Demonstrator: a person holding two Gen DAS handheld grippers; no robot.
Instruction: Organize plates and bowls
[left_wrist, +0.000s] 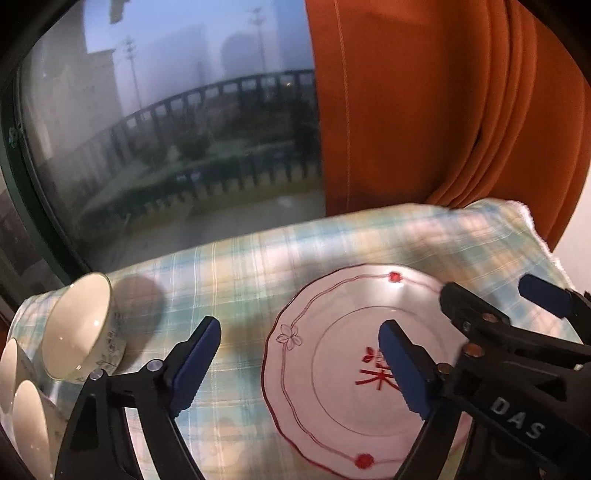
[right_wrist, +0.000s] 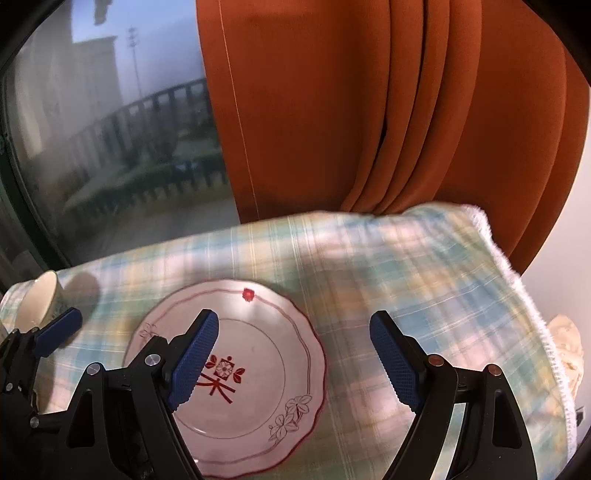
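Note:
A pink plate (left_wrist: 332, 387) with a red scalloped rim, a red character and flower outlines lies flat on the checked cloth. My left gripper (left_wrist: 300, 363) hangs open over its left rim, one blue pad above the plate's middle and the other above the cloth. From the right wrist the same plate (right_wrist: 266, 369) lies under my open right gripper (right_wrist: 295, 358), whose left pad is over the plate. Nothing is gripped. Three cream bowls (left_wrist: 79, 325) stand at the left, one tilted on its side. The right gripper (left_wrist: 491, 291) also shows at the plate's far right edge.
A green and yellow checked cloth (right_wrist: 406, 266) covers the table, with its white fringed edge (right_wrist: 532, 314) at the right. An orange curtain (right_wrist: 369, 110) hangs behind, and a dark-framed window (left_wrist: 166, 129) at the back left. A cream object (right_wrist: 565, 343) lies beyond the right edge.

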